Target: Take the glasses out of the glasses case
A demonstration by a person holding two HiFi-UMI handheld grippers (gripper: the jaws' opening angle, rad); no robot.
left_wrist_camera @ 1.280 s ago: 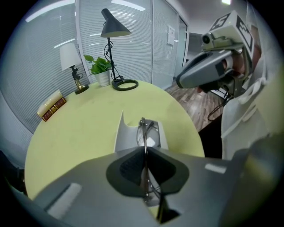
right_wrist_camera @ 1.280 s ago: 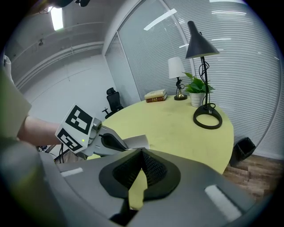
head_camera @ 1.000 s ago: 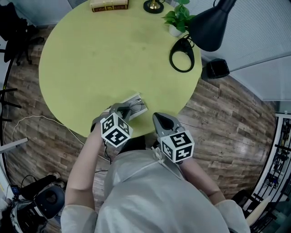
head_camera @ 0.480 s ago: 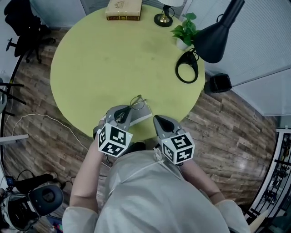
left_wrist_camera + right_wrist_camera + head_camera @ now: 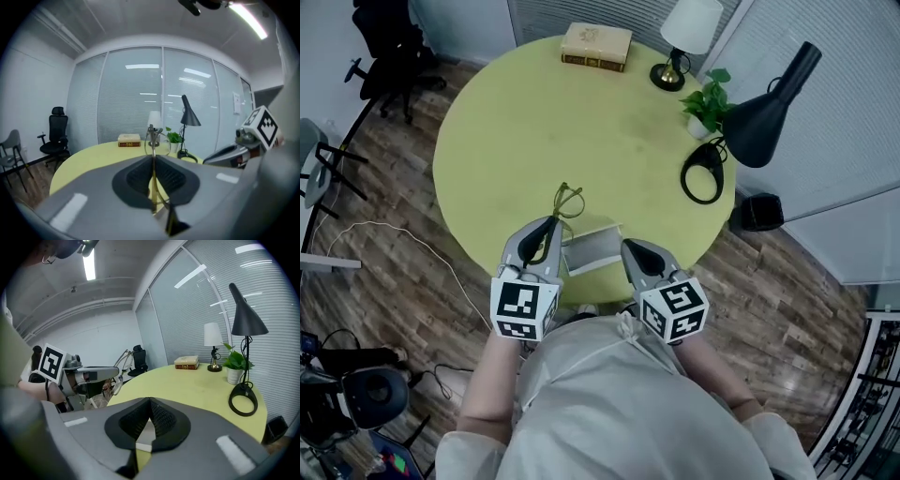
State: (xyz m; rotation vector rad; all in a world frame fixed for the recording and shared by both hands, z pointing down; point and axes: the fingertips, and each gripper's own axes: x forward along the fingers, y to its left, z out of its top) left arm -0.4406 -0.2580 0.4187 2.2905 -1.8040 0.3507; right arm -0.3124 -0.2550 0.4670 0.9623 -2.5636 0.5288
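Observation:
My left gripper (image 5: 551, 225) is shut on the thin gold-rimmed glasses (image 5: 567, 201), held above the yellow-green round table (image 5: 516, 131), up and to the left of the case. In the left gripper view one temple (image 5: 153, 185) runs between the shut jaws (image 5: 153, 159) and the lenses (image 5: 156, 140) stick out beyond the tips. The open grey glasses case (image 5: 592, 249) lies near the table's front edge between the two grippers. My right gripper (image 5: 629, 248) is shut, its tip at the case's right edge. The case (image 5: 142, 437) shows below the right gripper's (image 5: 150, 401) jaws.
At the table's far side lie a book (image 5: 596, 45), a white-shaded lamp (image 5: 685, 36), a potted plant (image 5: 711, 108) and a black desk lamp (image 5: 761, 101) with a ring base (image 5: 703, 175). An office chair (image 5: 389, 52) stands on the wooden floor at the back left.
The left gripper has lifted the glasses out of the case and carried them up and to the left. The right gripper has moved in over the table to the case's right edge.

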